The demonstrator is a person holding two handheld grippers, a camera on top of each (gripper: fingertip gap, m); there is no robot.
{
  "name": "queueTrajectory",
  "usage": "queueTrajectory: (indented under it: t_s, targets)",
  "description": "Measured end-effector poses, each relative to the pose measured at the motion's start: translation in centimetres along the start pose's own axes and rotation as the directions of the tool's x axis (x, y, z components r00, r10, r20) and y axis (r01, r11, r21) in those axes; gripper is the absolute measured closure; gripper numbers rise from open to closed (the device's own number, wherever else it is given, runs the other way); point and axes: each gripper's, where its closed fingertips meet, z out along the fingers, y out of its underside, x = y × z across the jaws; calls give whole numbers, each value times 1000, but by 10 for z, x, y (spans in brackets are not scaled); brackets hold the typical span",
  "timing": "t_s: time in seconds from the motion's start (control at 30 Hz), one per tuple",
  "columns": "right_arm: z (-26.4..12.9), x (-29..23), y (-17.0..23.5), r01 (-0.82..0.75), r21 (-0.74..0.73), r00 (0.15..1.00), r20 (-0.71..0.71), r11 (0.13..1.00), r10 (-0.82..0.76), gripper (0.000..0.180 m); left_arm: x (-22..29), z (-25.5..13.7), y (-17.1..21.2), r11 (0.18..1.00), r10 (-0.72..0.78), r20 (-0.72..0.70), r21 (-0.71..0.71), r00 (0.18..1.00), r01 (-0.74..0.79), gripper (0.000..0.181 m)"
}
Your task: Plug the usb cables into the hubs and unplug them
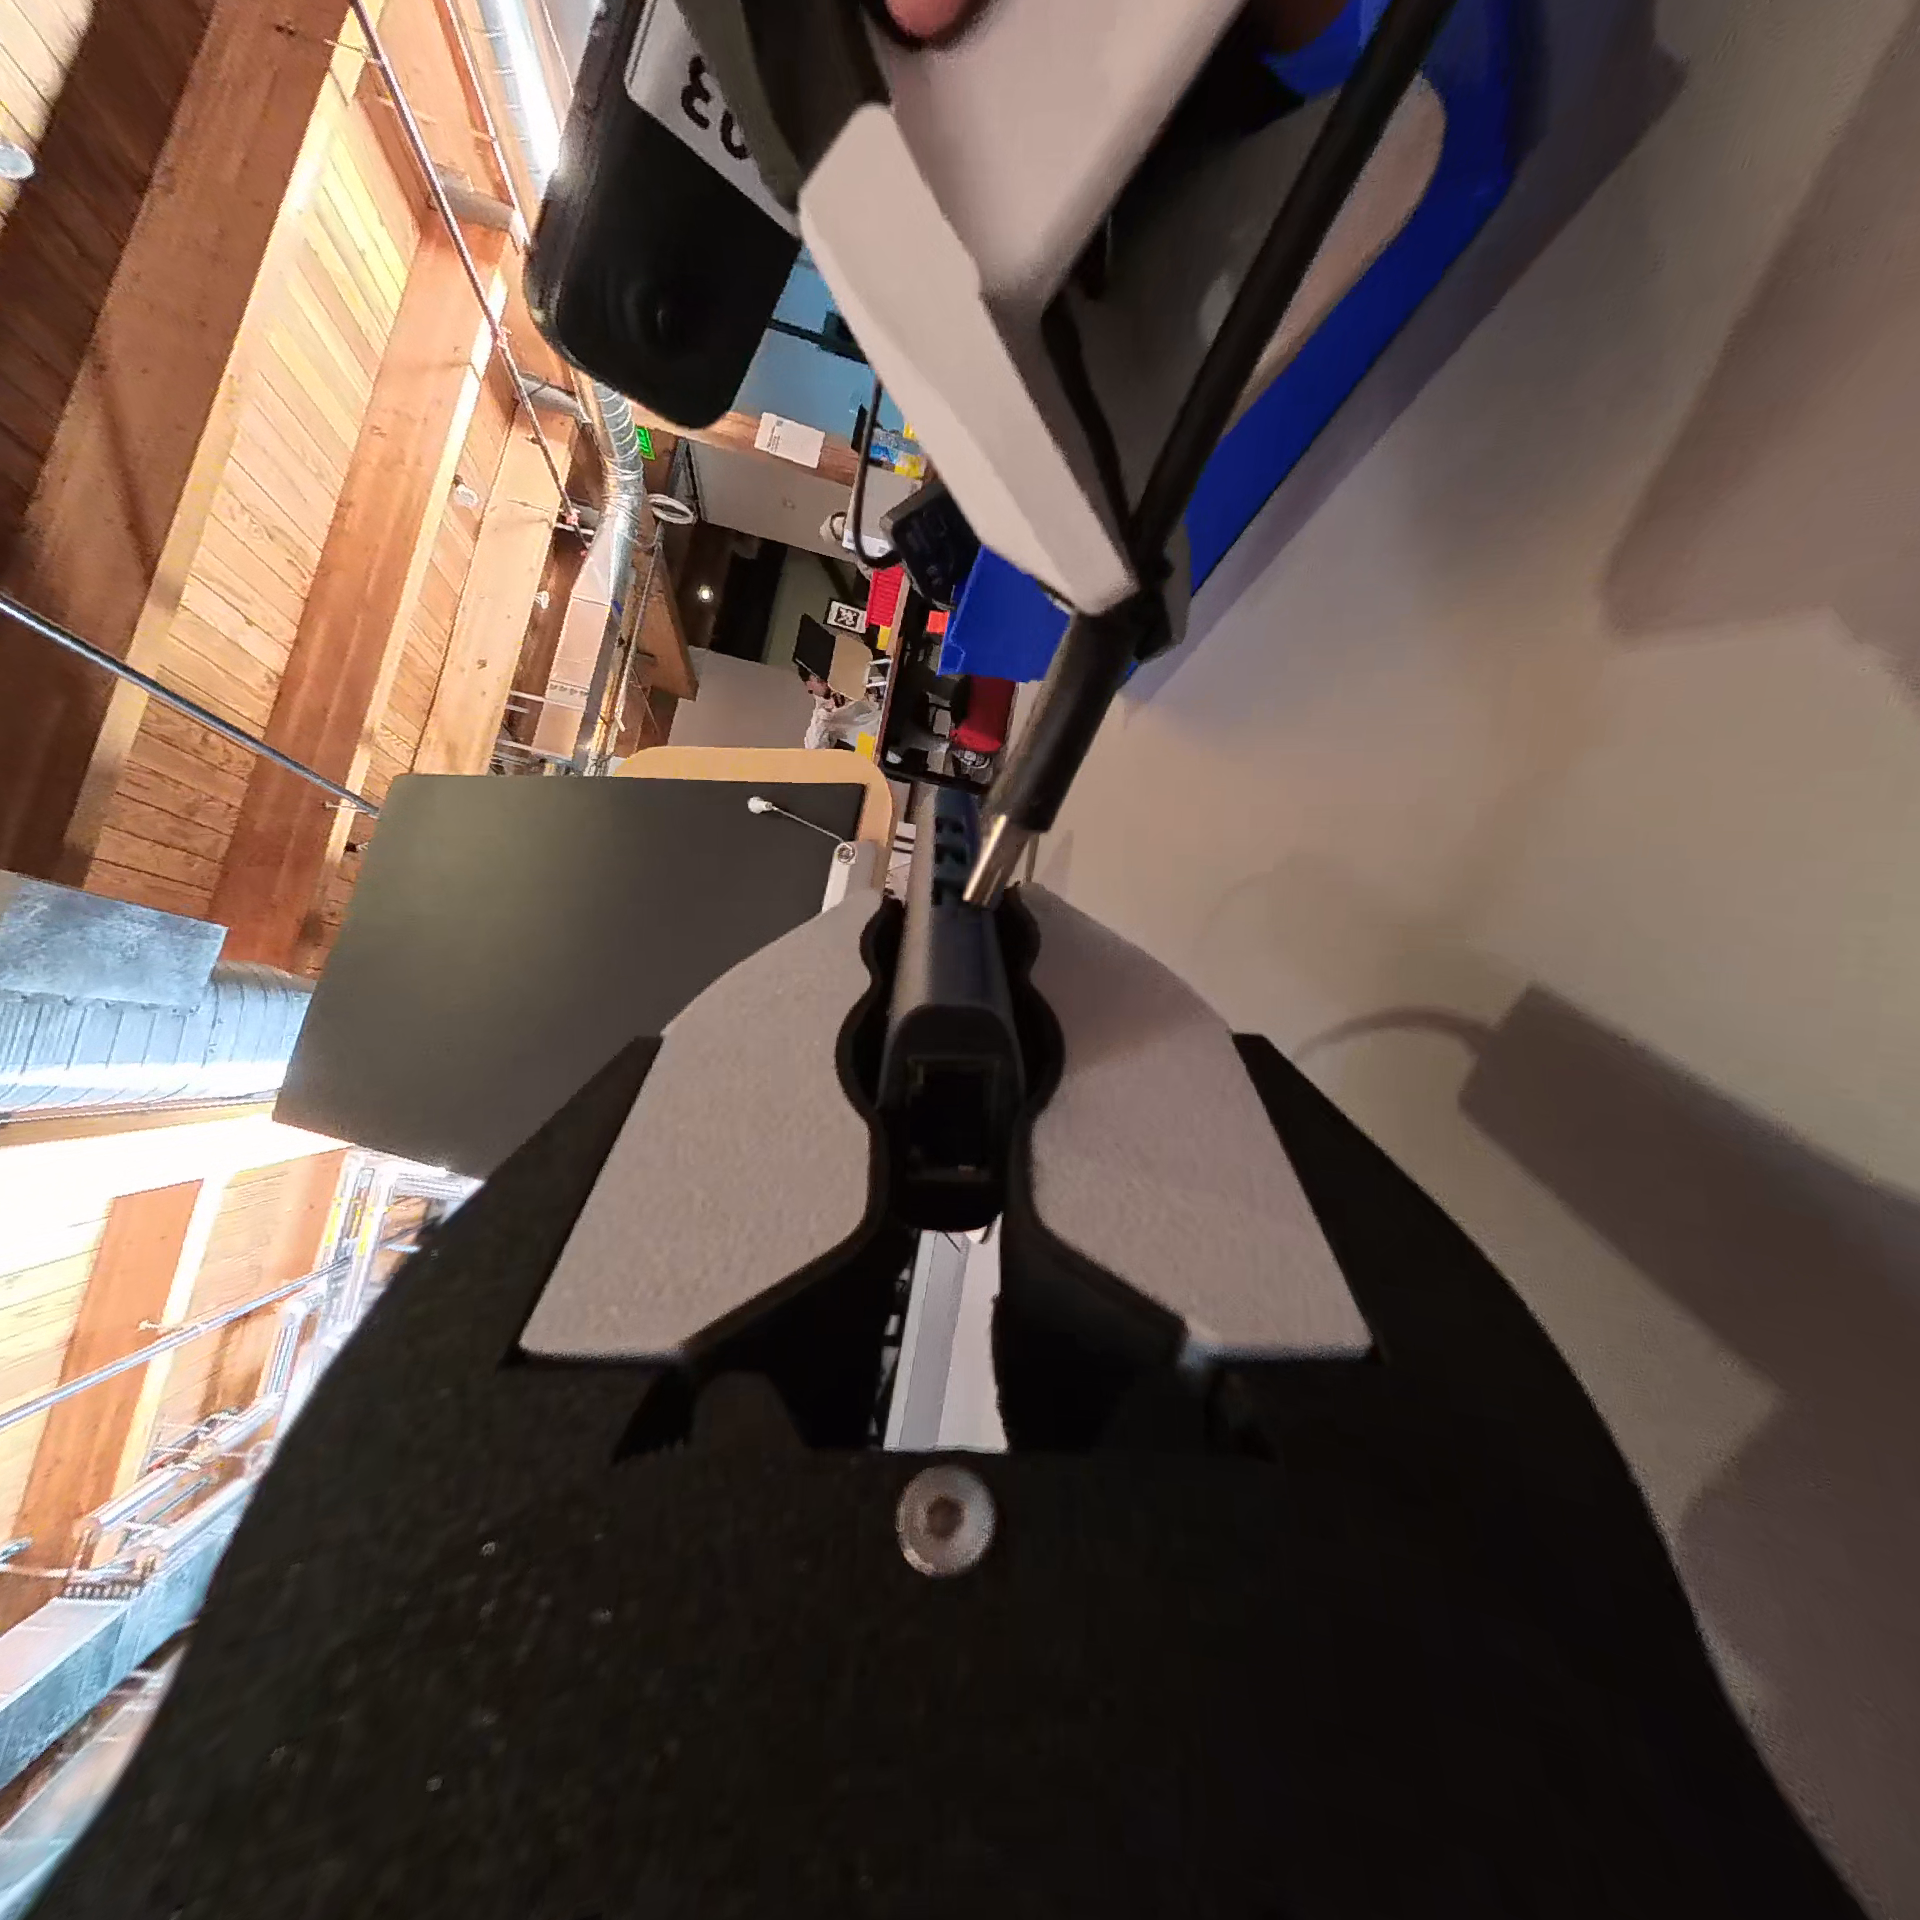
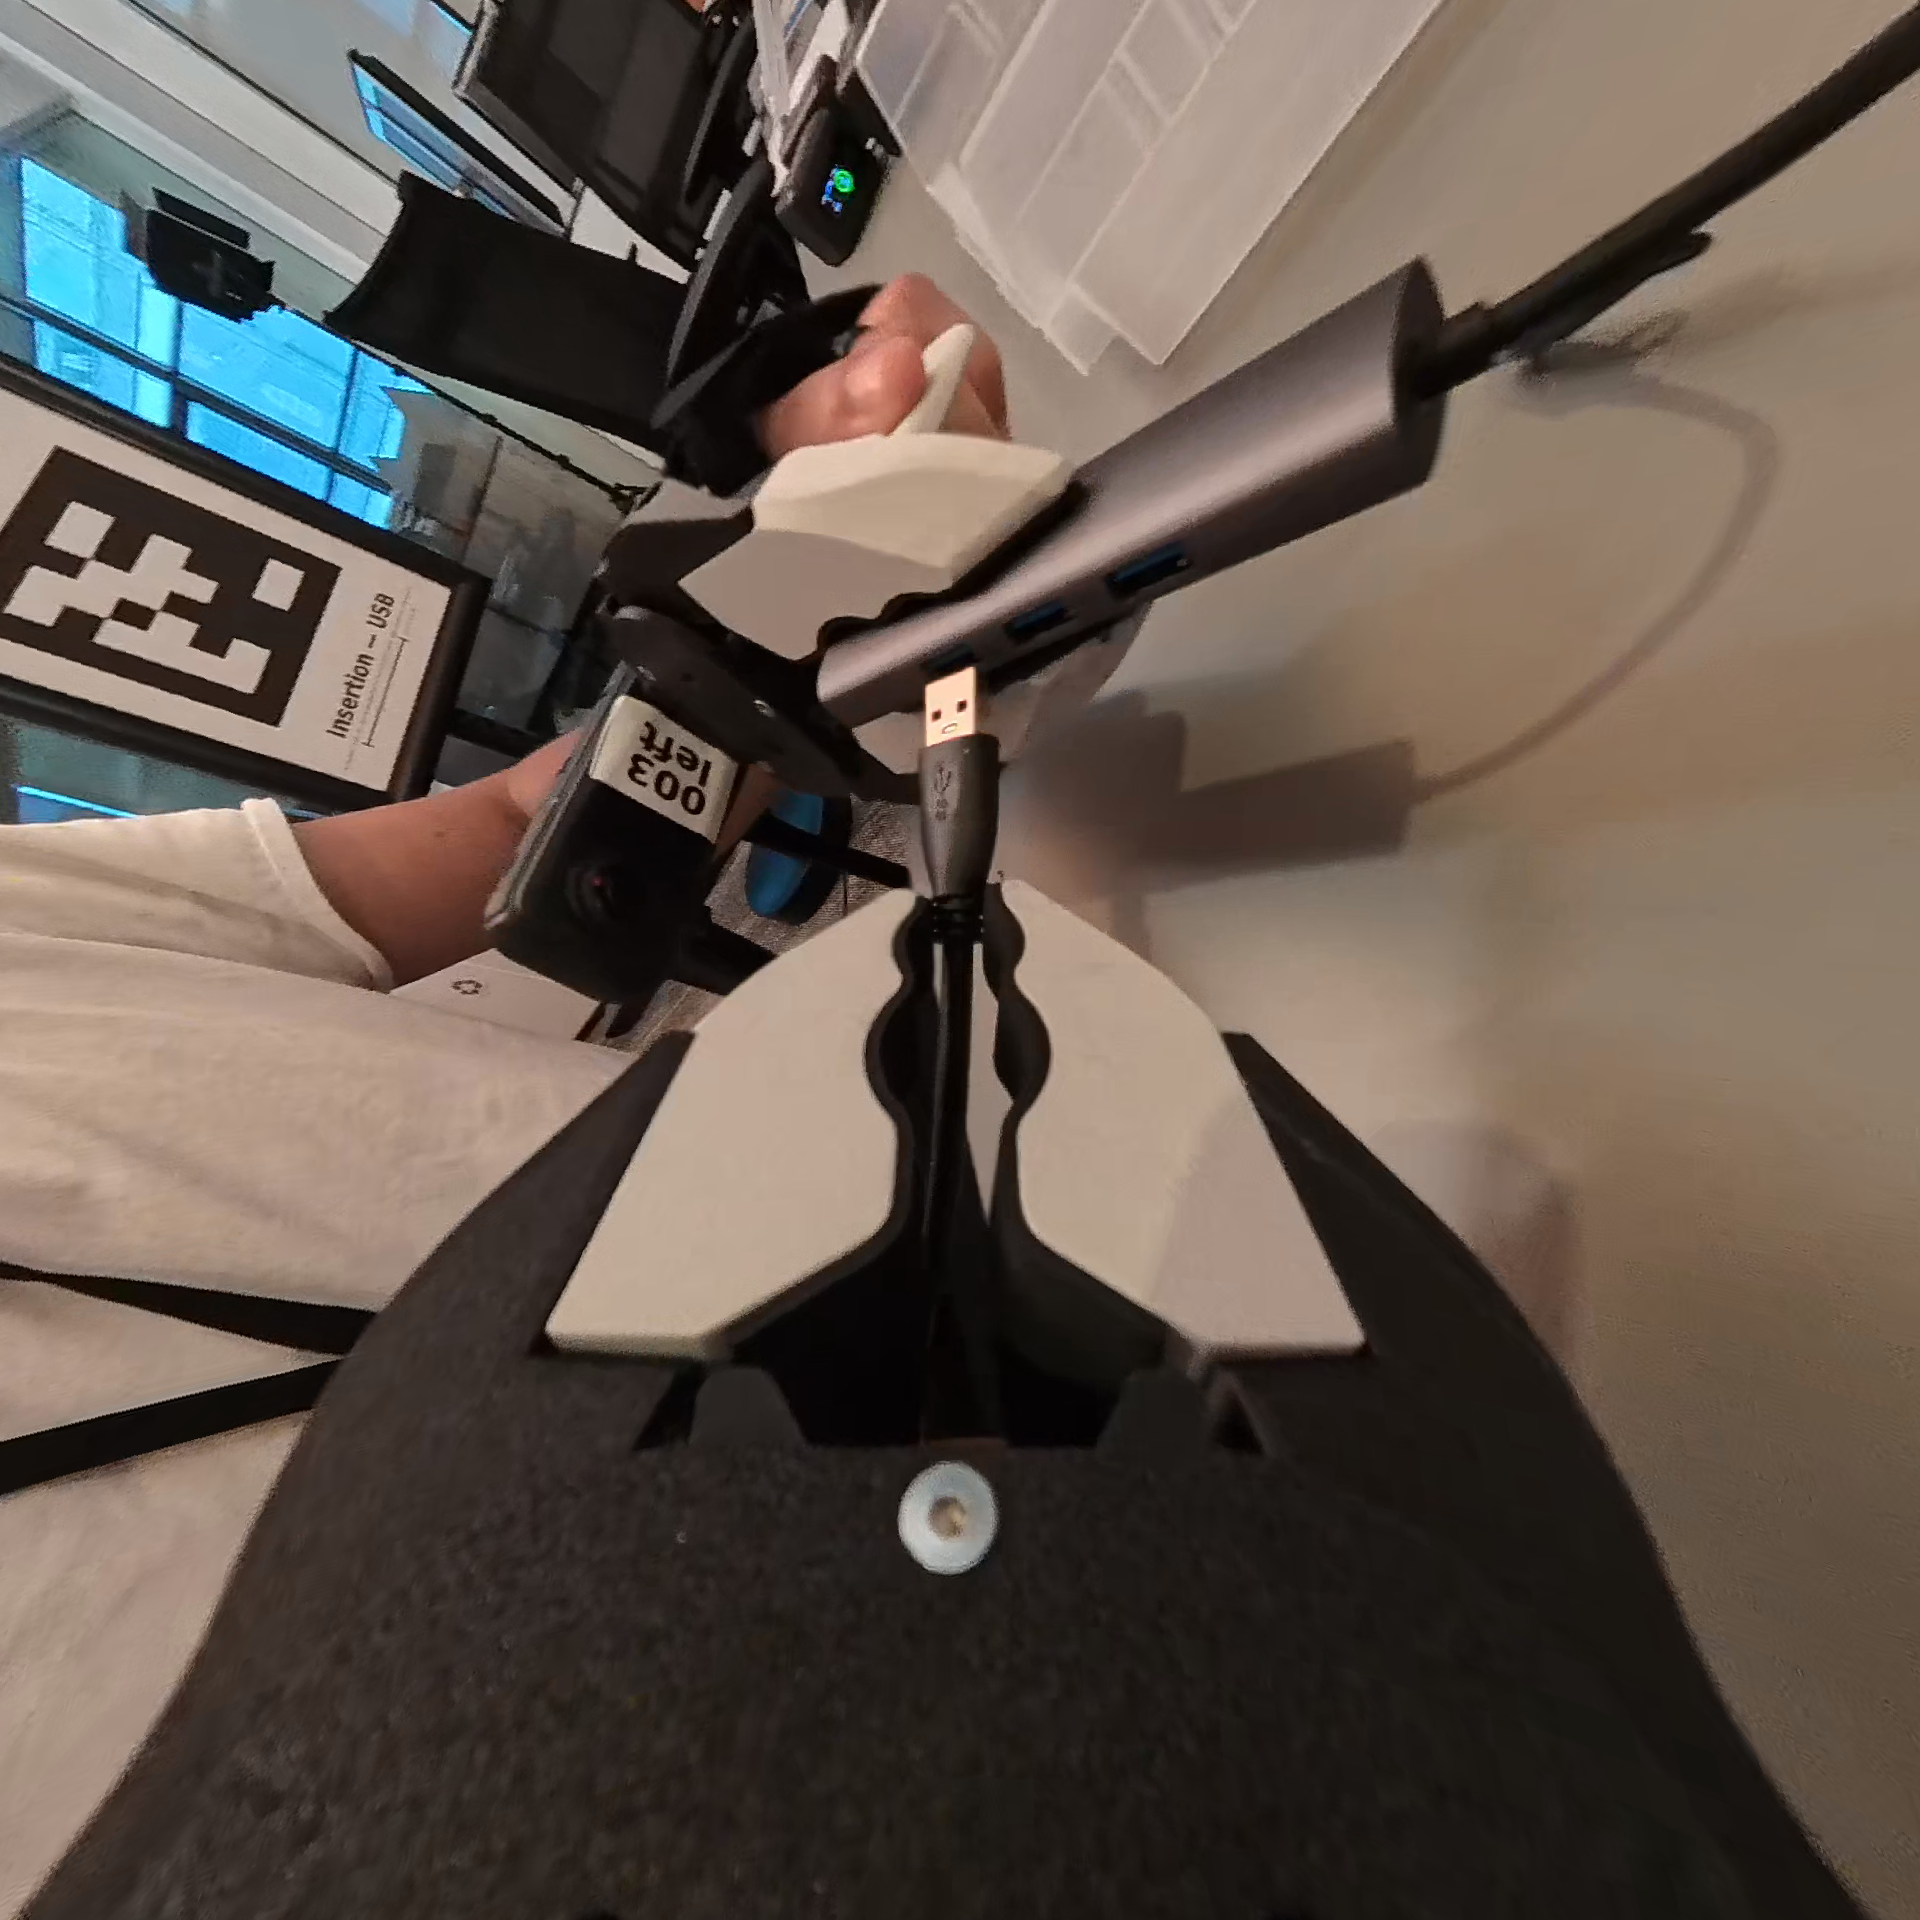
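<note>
My left gripper [image 1: 945,914] is shut on a dark grey USB hub [image 1: 940,1049], seen end-on between its pads. In the right wrist view the hub [image 2: 1195,499] is held tilted above the table by the left gripper [image 2: 997,582], with three blue ports along its lower side. My right gripper [image 2: 956,904] is shut on a black USB cable just behind its plug [image 2: 961,779]. The plug's metal tip [image 2: 954,701] points at the mouth of the end port; I cannot tell whether it has entered. The right gripper [image 1: 1117,608] and plug [image 1: 1023,790] also show in the left wrist view.
The hub's own black cable [image 2: 1662,197] runs off to the upper right over the pale table [image 2: 1558,1143]. A clear plastic tray [image 2: 1091,156], a blue bin [image 1: 1351,395], a framed marker sign [image 2: 208,623] and a person's white sleeve [image 2: 208,1091] surround the work area.
</note>
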Motion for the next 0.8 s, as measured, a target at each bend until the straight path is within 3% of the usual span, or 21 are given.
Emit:
queueTrajectory:
  t_s: [0.8]
  targets:
    - [2,11,3,5,-16,997,-81,1000,-6,171,19,2,4,990,130,-39,-46,991,-132,163]
